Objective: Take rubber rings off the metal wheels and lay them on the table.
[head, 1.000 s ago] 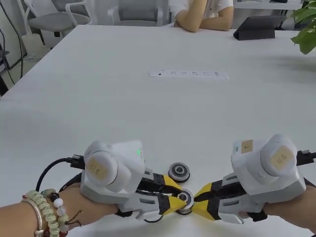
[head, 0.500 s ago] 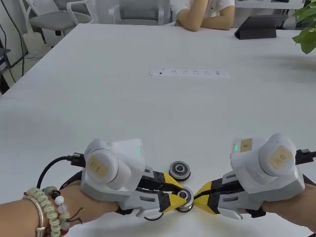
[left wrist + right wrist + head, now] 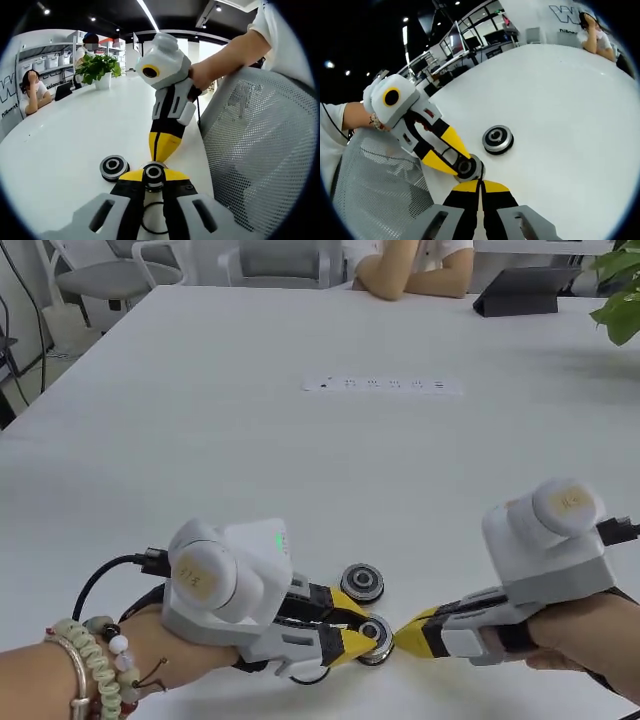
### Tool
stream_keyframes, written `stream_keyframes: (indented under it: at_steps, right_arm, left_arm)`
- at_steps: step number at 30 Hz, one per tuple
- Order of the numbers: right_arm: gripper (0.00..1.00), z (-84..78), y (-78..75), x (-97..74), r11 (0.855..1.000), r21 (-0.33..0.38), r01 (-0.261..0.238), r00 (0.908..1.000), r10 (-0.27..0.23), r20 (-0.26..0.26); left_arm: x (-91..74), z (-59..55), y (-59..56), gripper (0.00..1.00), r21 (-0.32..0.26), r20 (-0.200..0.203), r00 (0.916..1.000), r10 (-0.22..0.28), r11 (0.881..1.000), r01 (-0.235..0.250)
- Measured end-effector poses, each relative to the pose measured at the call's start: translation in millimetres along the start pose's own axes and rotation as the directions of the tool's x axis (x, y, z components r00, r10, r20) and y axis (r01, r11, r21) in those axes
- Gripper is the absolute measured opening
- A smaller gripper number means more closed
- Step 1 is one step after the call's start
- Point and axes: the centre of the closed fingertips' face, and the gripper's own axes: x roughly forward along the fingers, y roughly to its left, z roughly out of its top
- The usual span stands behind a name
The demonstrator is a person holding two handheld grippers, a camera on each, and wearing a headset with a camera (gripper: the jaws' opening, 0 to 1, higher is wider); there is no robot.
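The left gripper [image 3: 366, 633] is clamped on a metal wheel [image 3: 378, 630] at the near edge of the white table [image 3: 250, 440]. The right gripper [image 3: 402, 638] meets it head-on, jaws drawn together with tips at the wheel's rim; whether they pinch rubber I cannot tell. A second wheel [image 3: 362, 582] lies flat just beyond. A thin black ring [image 3: 150, 232] lies on the table under the left gripper. Farther off are a power strip [image 3: 382, 386], a potted plant [image 3: 97, 67] and a seated person [image 3: 32, 92]; a mesh chair [image 3: 250, 150] stands beside the table
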Motion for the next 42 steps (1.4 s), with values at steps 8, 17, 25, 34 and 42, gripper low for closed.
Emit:
stream_keyframes:
  at_steps: [8, 17, 25, 34, 42]
  right_arm:
    - [0.0, 0.7, 0.4, -2.4, 0.992, 0.124, -0.019, 0.9998, 0.018, 0.012]
    - [0.0, 9.4, 2.9, -7.8, 0.974, 0.222, -0.049, 0.997, 0.035, 0.069]
    - [0.0, 8.0, 6.9, -7.2, 0.977, 0.206, -0.061, 0.9969, 0.049, 0.062]
    - [0.0, 9.1, 9.7, -7.1, 0.972, 0.22, -0.081, 0.9953, 0.068, 0.069]
    - [0.0, 11.1, 12.7, -7.3, 0.974, 0.209, -0.091, 0.9943, 0.077, 0.073]
  left_arm:
    - [-0.1, 0.1, 0.0, 0.07, 0.001, -0.001, 1.0, 0.0, 1.0, 0.0]
    - [-0.1, 0.5, -0.1, 0.07, 0.002, 0.0, 1.0, -0.001, 1.0, 0.001]
    - [0.0, 0.9, -0.4, 0.07, 0.001, -0.002, 1.0, -0.001, 1.0, 0.001]
    - [0.2, 1.0, -0.8, 0.07, 0.001, -0.001, 1.0, -0.001, 1.0, 0.001]
    - [0.2, 0.8, -0.9, 0.07, 0.001, -0.003, 1.0, -0.004, 1.0, 0.004]
